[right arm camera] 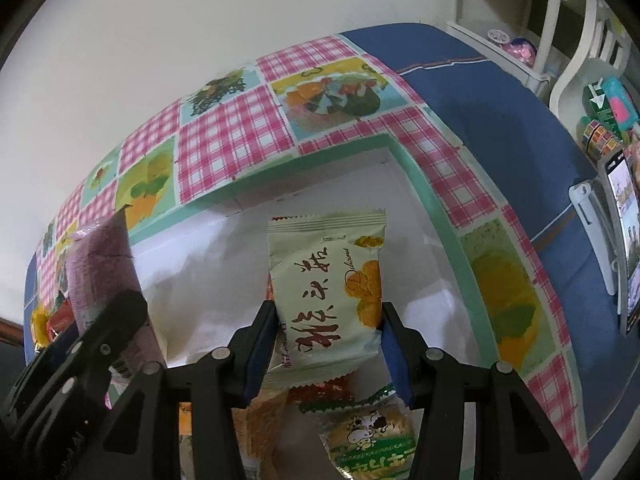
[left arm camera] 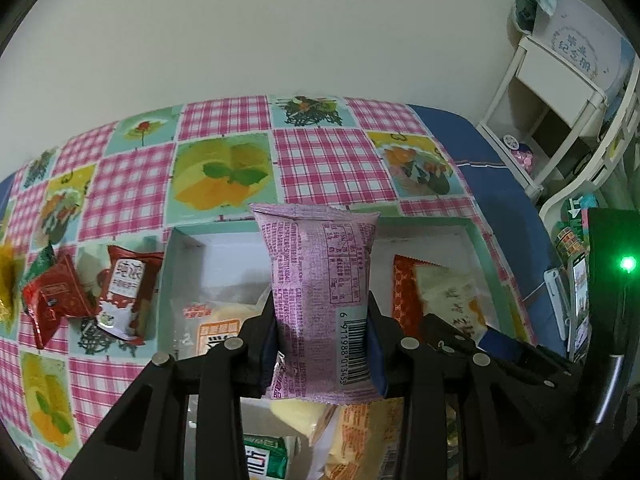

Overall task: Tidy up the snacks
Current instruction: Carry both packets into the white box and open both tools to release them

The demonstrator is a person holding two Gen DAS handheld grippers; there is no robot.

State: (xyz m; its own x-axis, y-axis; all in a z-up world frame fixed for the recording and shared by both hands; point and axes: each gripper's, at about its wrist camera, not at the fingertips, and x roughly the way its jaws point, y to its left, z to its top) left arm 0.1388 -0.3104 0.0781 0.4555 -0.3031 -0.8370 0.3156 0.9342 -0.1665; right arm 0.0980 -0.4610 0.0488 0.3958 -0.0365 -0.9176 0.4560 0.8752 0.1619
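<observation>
My left tool (left arm camera: 322,332) points steeply down over an open box (left arm camera: 476,240) with mint-green walls and a white inside, its two fingers clamped on the sides of a pink snack packet (left arm camera: 320,280) that stands upright between them, barcode facing me. My right tool (right arm camera: 328,334) hangs just beside it on the right, also tipped steeply down into the same box, gripping a cream snack packet (right arm camera: 330,280) with red lettering and a picture of yellow biscuits; its blue pads press both edges of the wrapper. Under both tools the box already holds more wrapped snacks: an orange and white packet (left arm camera: 436,296), a green-labelled one (left arm camera: 266,456) and a round biscuit in clear wrap (right arm camera: 370,432). The box sits on a counter covered by a pink checked cloth (left arm camera: 320,160) with fruit pictures. Left of the box, loose on the cloth, lie red packets (left arm camera: 124,292) and a gold one (left arm camera: 6,280). A white shelf unit (left arm camera: 560,92) stands at the far right
</observation>
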